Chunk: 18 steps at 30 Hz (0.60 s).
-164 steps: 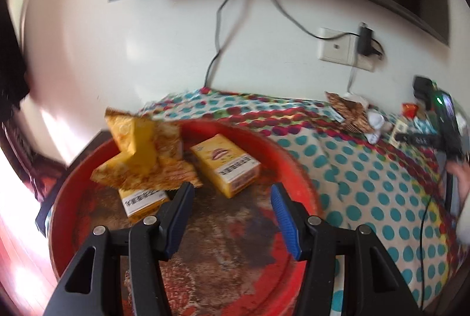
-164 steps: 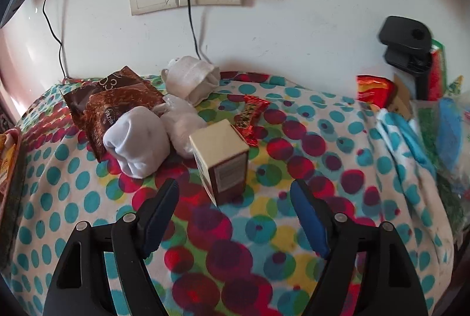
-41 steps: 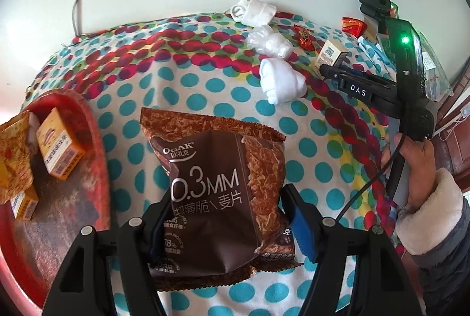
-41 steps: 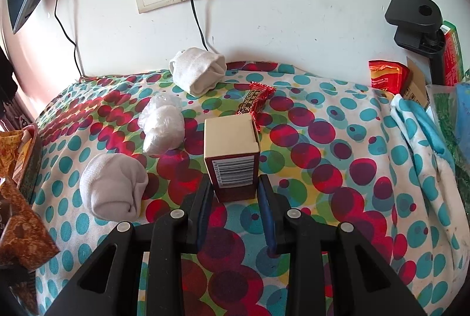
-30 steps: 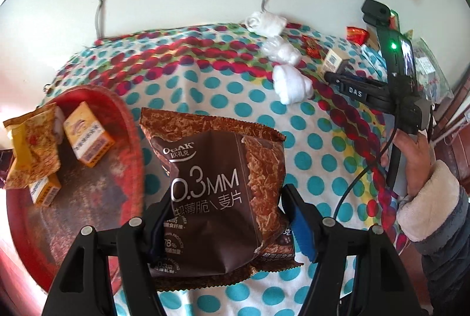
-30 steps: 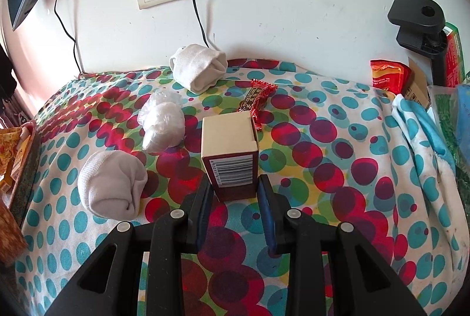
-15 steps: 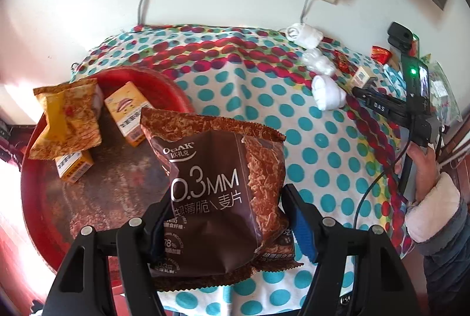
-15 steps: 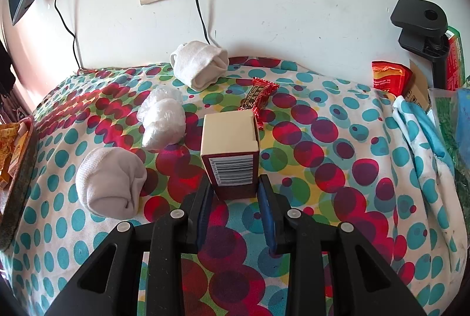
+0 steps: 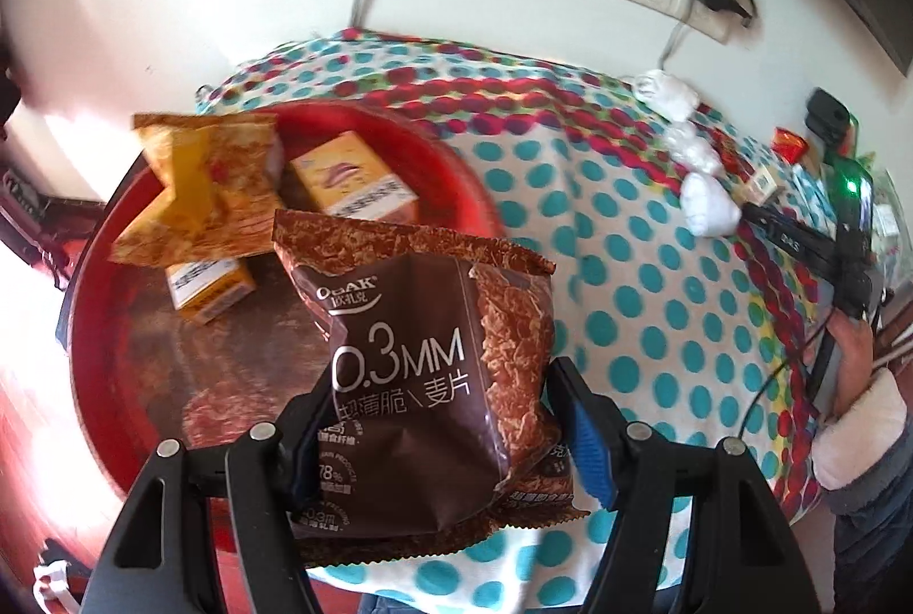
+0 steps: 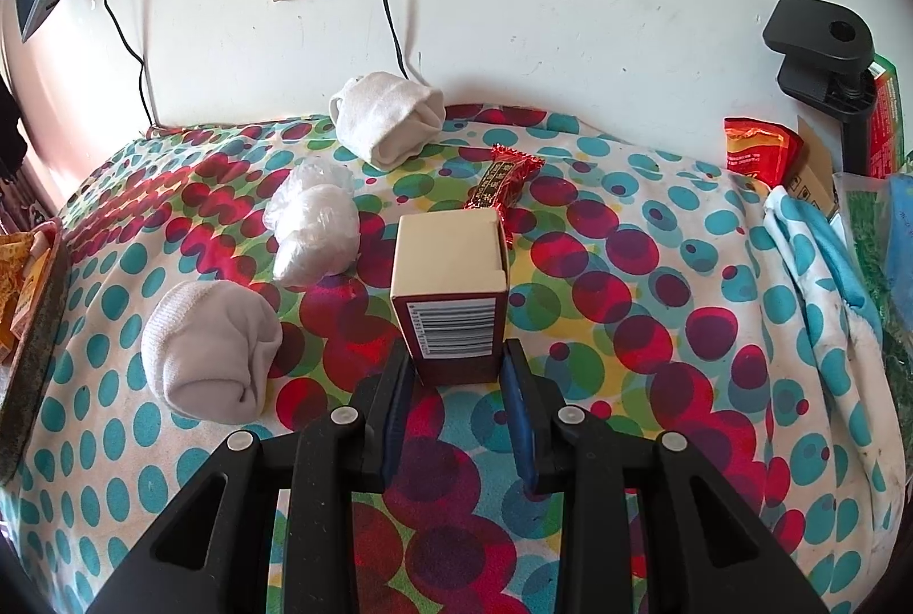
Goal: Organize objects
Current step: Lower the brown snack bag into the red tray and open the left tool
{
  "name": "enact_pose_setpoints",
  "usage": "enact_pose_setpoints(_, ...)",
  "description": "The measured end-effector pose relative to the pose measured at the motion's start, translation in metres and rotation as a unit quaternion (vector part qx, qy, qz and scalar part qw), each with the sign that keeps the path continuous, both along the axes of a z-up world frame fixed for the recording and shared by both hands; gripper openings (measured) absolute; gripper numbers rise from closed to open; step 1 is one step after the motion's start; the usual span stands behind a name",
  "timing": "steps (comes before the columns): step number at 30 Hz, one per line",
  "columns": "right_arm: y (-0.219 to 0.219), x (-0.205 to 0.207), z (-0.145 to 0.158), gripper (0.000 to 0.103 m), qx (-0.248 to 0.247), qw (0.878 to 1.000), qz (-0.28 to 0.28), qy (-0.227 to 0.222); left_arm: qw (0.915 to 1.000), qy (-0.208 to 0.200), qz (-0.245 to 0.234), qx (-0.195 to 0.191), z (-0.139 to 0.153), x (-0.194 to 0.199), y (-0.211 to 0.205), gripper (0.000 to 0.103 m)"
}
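Snack packets and cartons lay in the round red tray (image 9: 97,328), its floor worn and mottled brown: a crinkled yellow-orange bag (image 9: 200,192) at the far left, a small yellow carton (image 9: 211,283) just in front of it, and a larger yellow carton (image 9: 351,183) right of the bag. Over the tray's right part hung the glossy brown cereal bag (image 9: 422,386), puffy and crimped along its top edge, pinched at its lower half between the blue pads of the left gripper (image 9: 445,448), whose jaws stood wide around it. Right of the tray stretched the soft polka-dot cloth (image 9: 627,306). Farther right on it sat three rounded white bundles: a knit rolled sock (image 10: 211,351), a plastic-wrapped one (image 10: 314,231) and another rolled sock (image 10: 388,117) near the wall. Right of those stood the upright cardboard box (image 10: 451,289), cream on top and maroon below, barcode forward, clamped at its base by the narrowly set right gripper (image 10: 456,408). Behind the box lay a shiny red candy wrapper (image 10: 502,183).
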State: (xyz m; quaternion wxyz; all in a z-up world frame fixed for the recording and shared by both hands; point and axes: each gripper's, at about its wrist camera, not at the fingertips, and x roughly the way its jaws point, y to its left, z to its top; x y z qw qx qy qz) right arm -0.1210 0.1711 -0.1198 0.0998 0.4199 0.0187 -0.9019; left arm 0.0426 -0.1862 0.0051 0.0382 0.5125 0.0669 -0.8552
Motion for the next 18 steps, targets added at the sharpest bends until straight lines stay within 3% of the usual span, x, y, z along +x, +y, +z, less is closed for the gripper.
enact_pose_setpoints(18,0.000,0.001,-0.002,0.030,0.009,1.000,0.001,-0.007,0.9939,-0.027,0.106,-0.008,-0.032,0.020,-0.097,0.071)
